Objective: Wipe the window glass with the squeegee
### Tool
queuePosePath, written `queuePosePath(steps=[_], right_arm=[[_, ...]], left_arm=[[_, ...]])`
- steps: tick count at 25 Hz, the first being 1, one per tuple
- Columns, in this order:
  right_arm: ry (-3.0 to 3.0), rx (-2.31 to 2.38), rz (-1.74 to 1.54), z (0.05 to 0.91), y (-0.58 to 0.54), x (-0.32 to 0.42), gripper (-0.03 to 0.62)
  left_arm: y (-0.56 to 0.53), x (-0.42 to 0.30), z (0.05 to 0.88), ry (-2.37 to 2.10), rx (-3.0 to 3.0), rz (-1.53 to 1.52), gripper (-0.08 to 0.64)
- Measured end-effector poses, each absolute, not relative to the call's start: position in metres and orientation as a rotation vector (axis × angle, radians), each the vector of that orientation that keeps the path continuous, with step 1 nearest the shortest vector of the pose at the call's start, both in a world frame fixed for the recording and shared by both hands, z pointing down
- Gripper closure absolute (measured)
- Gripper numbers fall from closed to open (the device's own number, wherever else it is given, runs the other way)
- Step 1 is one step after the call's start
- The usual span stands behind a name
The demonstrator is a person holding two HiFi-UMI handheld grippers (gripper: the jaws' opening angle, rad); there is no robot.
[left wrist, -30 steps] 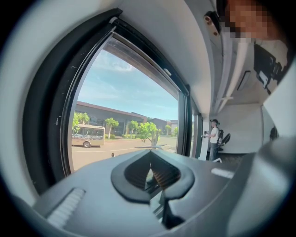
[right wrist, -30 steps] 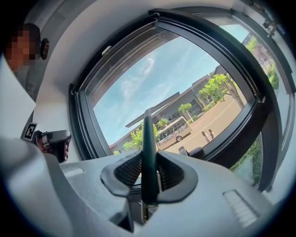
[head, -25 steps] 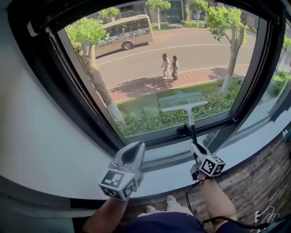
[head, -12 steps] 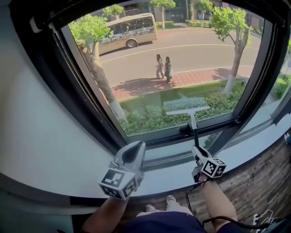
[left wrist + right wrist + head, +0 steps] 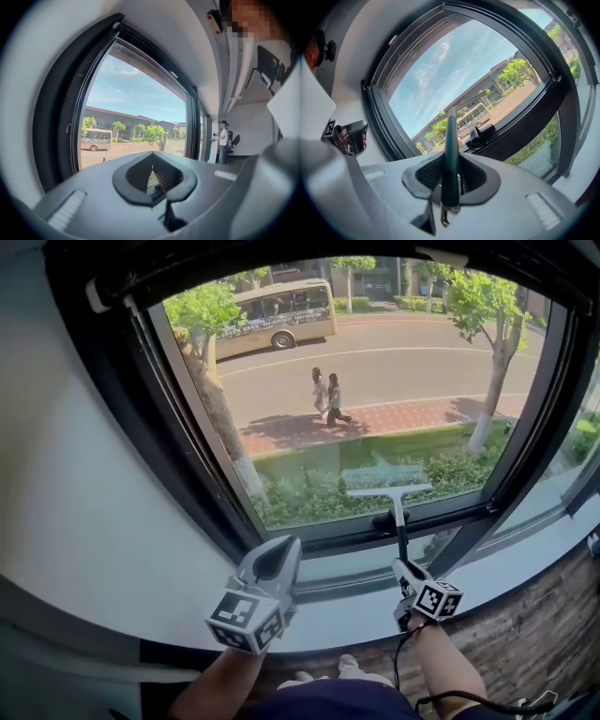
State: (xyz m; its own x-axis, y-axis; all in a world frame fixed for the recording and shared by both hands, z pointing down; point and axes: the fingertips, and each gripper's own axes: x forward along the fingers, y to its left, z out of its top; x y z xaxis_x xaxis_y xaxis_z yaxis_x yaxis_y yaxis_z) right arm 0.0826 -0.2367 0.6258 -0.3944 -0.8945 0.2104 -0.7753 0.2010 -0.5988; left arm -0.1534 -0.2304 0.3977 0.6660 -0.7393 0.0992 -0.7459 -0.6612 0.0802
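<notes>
Head view: squeegee (image 5: 391,491) is being clamped by right hand-held gripper (image 5: 404,568); left hand-held gripper (image 5: 279,545) closed, empty. Flat, even contact on window glass (image 5: 375,381) is being called for.

The left gripper (image 5: 271,562) and right gripper (image 5: 407,573) are grey, each with a black-and-white marker cube (image 5: 246,620). A black cable (image 5: 397,664) trails from the right.

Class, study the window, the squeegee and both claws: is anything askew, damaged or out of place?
Nothing stands out. The squeegee sits with its blade nearly level, low on the window glass, its handle clamped in the right claw. The left claw holds nothing.
</notes>
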Motion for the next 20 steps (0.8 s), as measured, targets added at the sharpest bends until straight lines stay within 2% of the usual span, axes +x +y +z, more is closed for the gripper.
queuePosePath(steps=[7,20], right_arm=[[2.295,-1.659,-0.987,0.634,-0.227,0.092,0.491],[2.276,-1.673,-0.58,0.579,-0.192,0.098,0.492]], left_arm=[[-0.229,-0.144,0.394,-1.25,2.745,0.114,0.557],[-0.214,-0.151,0.418,-1.281,2.718,0.124,0.557]])
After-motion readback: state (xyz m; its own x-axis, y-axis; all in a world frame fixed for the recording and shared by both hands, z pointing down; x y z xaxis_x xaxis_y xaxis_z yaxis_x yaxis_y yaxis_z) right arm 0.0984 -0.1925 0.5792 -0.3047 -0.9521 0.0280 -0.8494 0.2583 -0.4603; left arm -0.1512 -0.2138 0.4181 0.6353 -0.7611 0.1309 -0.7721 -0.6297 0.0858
